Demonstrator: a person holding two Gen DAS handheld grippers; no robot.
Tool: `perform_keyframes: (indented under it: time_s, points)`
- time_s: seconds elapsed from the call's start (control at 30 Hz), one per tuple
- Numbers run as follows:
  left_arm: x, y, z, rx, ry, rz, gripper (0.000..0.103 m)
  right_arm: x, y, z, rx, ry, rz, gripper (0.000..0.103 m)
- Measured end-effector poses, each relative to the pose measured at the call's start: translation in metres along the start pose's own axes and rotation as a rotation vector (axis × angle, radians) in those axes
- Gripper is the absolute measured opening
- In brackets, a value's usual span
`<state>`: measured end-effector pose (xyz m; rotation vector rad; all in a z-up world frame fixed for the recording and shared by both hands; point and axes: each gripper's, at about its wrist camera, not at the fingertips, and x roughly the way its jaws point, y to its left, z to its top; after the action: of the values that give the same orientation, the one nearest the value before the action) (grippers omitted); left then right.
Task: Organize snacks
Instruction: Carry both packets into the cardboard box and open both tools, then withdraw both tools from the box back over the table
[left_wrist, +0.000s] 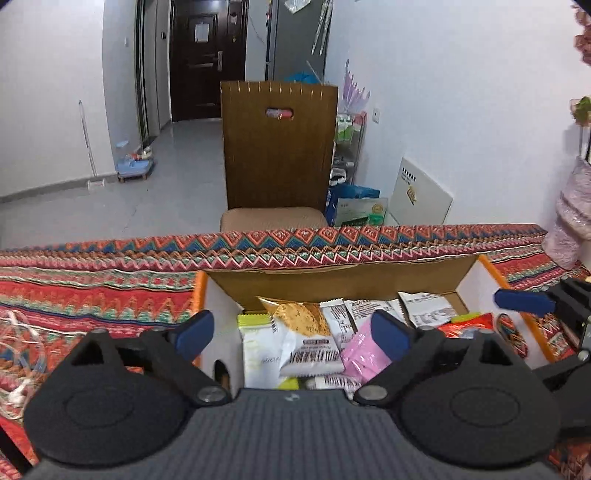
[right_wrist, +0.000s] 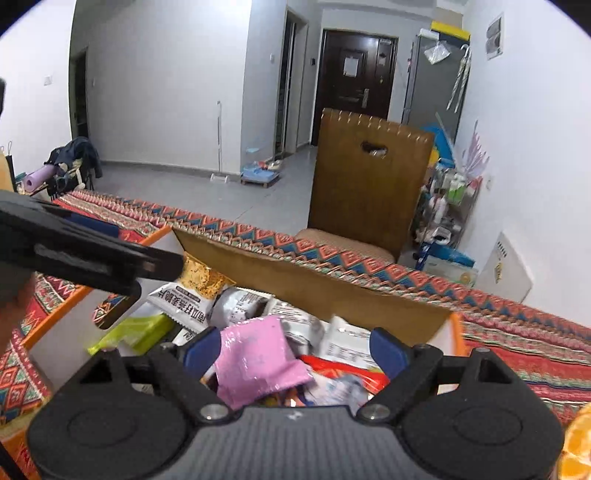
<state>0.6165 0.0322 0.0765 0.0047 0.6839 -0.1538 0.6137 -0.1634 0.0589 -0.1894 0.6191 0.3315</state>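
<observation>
An open cardboard box (left_wrist: 332, 282) with orange edges sits on the patterned tablecloth and holds several snack packets. Among them are a pink packet (left_wrist: 360, 352), a white packet with a golden cracker picture (left_wrist: 306, 332) and a lime-green packet (left_wrist: 258, 343). My left gripper (left_wrist: 291, 332) is open and empty, hovering over the box. My right gripper (right_wrist: 295, 349) is open above the box with the pink packet (right_wrist: 258, 360) between its fingers, not clamped. The right gripper's fingertip (left_wrist: 524, 301) shows at the left wrist view's right edge. The left gripper (right_wrist: 92, 258) shows at the right wrist view's left.
A wooden chair (left_wrist: 277, 147) stands behind the table's far edge. The tablecloth (left_wrist: 92, 288) spreads on both sides of the box. A clear plastic wrapper (left_wrist: 22, 354) lies at the left. A wire shelf (left_wrist: 349, 147) and bags stand by the right wall.
</observation>
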Motion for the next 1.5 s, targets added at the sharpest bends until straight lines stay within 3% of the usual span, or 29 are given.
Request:
perform_keyframes:
  time_s: [0.1, 0.3, 0.43, 0.6, 0.8, 0.9, 1.03, 1.23, 1.5]
  points:
    - [-0.041, -0.007, -0.005, 0.058, -0.073, 0.006, 0.1, -0.04, -0.006, -0.006, 0.012, -0.055, 0.013, 0.087]
    - [-0.138, -0.03, -0.037, 0.132, -0.188, 0.016, 0.101, -0.136, -0.006, -0.028, 0.013, -0.172, 0.047, 0.089]
    - [-0.201, -0.051, -0.085, 0.195, -0.294, -0.007, 0.103, -0.196, 0.007, -0.058, -0.009, -0.249, 0.026, 0.092]
    - [-0.258, -0.072, -0.158, 0.239, -0.356, 0.033, 0.103, -0.254, 0.025, -0.108, -0.033, -0.291, 0.006, 0.096]
    - [-0.299, -0.08, -0.238, 0.135, -0.314, 0.03, 0.103, -0.302, 0.049, -0.178, -0.038, -0.284, -0.017, 0.097]
    - [-0.308, -0.077, -0.27, 0.046, -0.243, -0.01, 0.103, -0.315, 0.056, -0.215, 0.028, -0.262, -0.009, 0.098]
    - [-0.317, -0.077, -0.303, 0.0, -0.199, 0.011, 0.103, -0.321, 0.064, -0.259, 0.125, -0.189, -0.01, 0.098]
    - [-0.318, -0.068, -0.326, -0.041, -0.13, 0.057, 0.103, -0.324, 0.07, -0.305, 0.181, -0.11, 0.019, 0.098]
    - [-0.3, -0.055, -0.32, -0.038, -0.112, 0.083, 0.103, -0.315, 0.064, -0.304, 0.175, -0.08, -0.015, 0.098]
